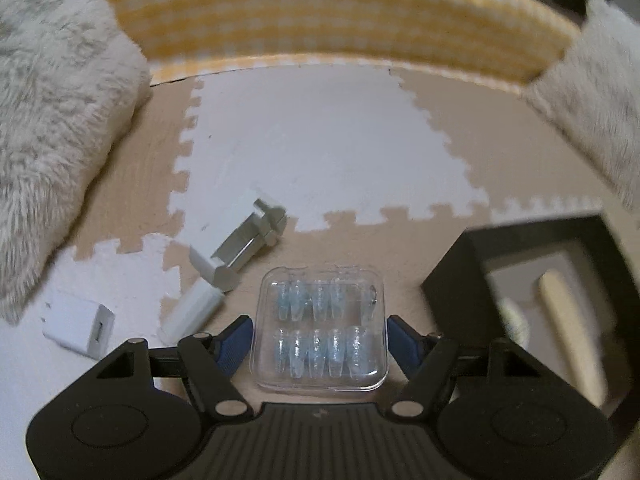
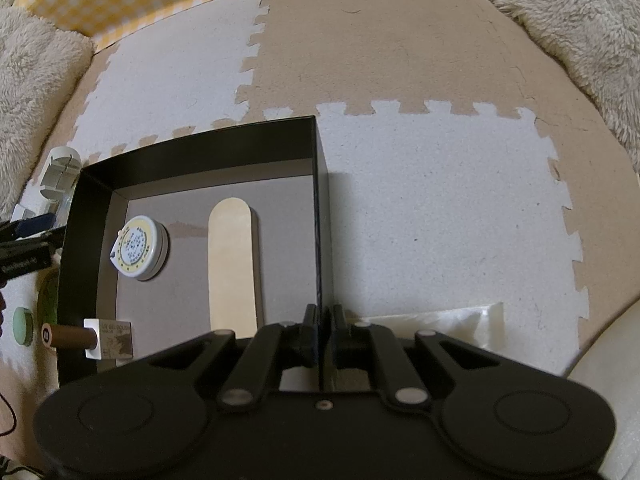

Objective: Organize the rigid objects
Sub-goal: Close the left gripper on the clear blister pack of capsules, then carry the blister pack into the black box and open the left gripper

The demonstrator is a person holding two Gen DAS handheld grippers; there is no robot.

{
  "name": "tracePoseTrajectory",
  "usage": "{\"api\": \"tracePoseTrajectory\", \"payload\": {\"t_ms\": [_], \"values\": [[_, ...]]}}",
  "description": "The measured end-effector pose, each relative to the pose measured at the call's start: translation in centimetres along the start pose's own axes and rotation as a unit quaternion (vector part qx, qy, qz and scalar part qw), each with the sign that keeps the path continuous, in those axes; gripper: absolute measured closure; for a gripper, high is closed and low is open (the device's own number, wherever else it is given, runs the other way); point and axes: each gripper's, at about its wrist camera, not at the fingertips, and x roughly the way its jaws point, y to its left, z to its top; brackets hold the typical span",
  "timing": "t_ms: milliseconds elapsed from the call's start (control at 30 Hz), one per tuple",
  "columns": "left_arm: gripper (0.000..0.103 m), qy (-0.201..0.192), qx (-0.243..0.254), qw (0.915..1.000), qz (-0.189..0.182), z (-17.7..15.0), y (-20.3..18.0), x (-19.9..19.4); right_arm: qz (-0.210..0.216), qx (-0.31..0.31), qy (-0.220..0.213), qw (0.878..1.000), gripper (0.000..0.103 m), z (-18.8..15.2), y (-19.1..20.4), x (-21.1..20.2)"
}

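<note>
In the left wrist view my left gripper [image 1: 320, 344] is shut on a clear plastic case of pale blue nail tips [image 1: 322, 328], with a blue pad against each side of it. A black box [image 1: 452, 276] stands to its right with a wooden stick [image 1: 568, 328] inside. In the right wrist view my right gripper [image 2: 321, 332] is shut on the right wall of the black box [image 2: 320, 216]. The box holds a round tape measure [image 2: 140, 248], a flat wooden stick [image 2: 234, 268] and a small white gel polish box [image 2: 108, 338].
On the foam puzzle mat [image 1: 320, 140] lie a white charger cube [image 1: 80, 324], a white and silver clip-like part [image 1: 240, 240] and a white tube [image 1: 192, 312]. Fluffy blankets [image 1: 52, 120] and a yellow checked cloth [image 1: 320, 12] border the mat. A brown bottle [image 2: 68, 336] and green lid [image 2: 22, 326] lie left of the box.
</note>
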Motion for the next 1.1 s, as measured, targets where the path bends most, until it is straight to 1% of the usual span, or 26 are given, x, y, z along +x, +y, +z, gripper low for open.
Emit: {"api": "tracePoseTrajectory", "payload": {"t_ms": [167,267,400,533,667,767,867,967,1000,1100], "values": [[0.03,-0.033,-0.029,0.9988,-0.023,0.9,-1.3,-3.2,-0.002,-0.003,0.0,1.0,0.097,0.0,0.0,0.0],[0.03,-0.055,-0.052,0.9967,-0.03,1.4,-2.3,-5.2,-0.002,-0.003,0.0,1.0,0.097,0.0,0.0,0.0],[0.03,-0.072,-0.078,0.9927,-0.057,1.5,-4.1,-7.6,-0.003,-0.003,0.0,1.0,0.097,0.0,0.0,0.0],[0.03,-0.077,-0.082,0.9897,-0.089,0.9,-6.5,-9.2,-0.003,-0.004,0.0,1.0,0.097,0.0,0.0,0.0],[0.03,-0.082,-0.063,0.9877,-0.118,0.1,-9.1,-10.5,-0.003,-0.004,0.0,1.0,0.097,0.0,0.1,0.0],[0.03,-0.083,-0.017,0.9864,-0.141,-0.5,-11.0,-10.7,-0.003,-0.004,0.0,1.0,0.097,0.0,0.1,0.0],[0.03,-0.099,0.069,0.9829,-0.139,-1.0,-12.9,-10.3,-0.003,-0.004,0.0,1.0,0.097,0.0,0.1,0.0],[0.03,-0.105,0.16,0.9723,-0.134,-1.7,-14.0,-9.4,-0.004,-0.005,0.0,1.0,0.097,0.0,0.1,0.0],[0.03,-0.103,0.191,0.9666,-0.136,-1.9,-14.2,-9.0,-0.004,-0.005,0.0,1.0,0.097,0.0,0.1,0.0],[0.03,-0.092,0.256,0.9512,-0.147,-2.4,-14.5,-8.0,-0.004,-0.005,0.0,1.0,0.097,-0.1,0.2,0.0]]}}
